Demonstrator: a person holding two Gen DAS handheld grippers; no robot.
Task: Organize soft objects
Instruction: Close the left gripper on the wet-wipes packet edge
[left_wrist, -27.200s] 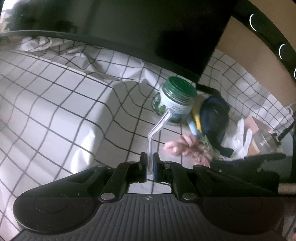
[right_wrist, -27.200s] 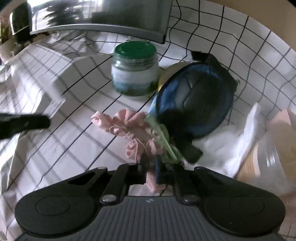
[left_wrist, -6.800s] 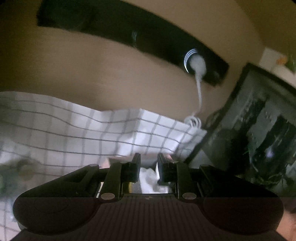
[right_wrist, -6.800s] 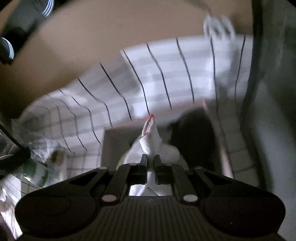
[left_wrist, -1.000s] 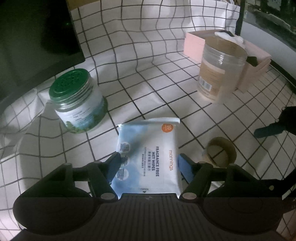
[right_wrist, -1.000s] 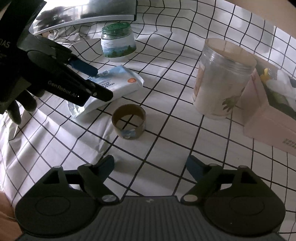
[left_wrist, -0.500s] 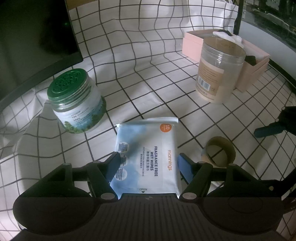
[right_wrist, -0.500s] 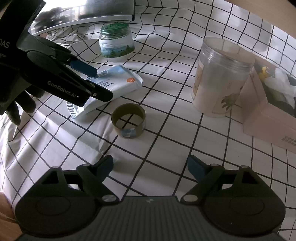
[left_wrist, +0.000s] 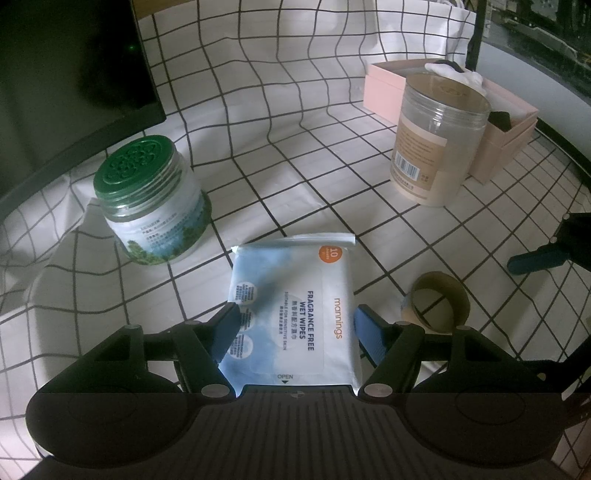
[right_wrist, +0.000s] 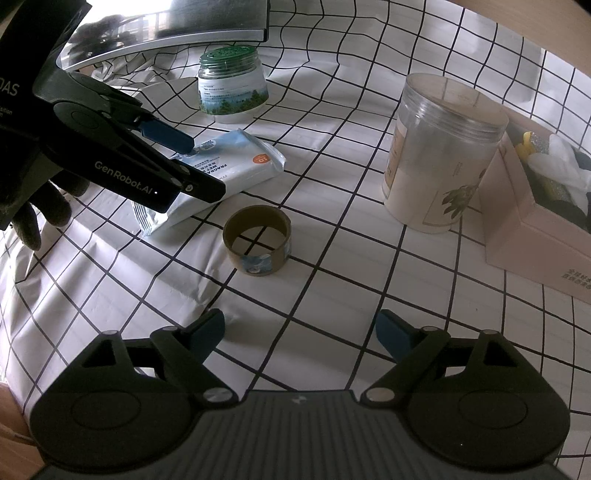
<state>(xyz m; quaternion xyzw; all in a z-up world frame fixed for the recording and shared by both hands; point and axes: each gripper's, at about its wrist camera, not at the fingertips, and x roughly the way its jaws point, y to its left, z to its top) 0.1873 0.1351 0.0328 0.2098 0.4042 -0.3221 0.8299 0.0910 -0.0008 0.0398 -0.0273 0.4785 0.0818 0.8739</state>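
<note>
A soft, creased cloth (left_wrist: 295, 122) with a printed grid is noted over the counter. The wipes pack (left_wrist: 295, 314) is wrapped in glossy plastic film. The tall jar (right_wrist: 439, 147) appears as clear, smooth plastic; the tape roll (right_wrist: 258, 240) as matt brown cardboard; the pink box (right_wrist: 532, 236) as matt card.

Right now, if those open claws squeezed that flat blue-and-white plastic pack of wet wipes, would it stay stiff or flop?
The blue-and-white plastic pack of wet wipes would probably sag: it lies flat like a soft pouch. Its glossy film may slip between the left gripper fingers. Being thin, it looks light and unlikely to roll.
</note>
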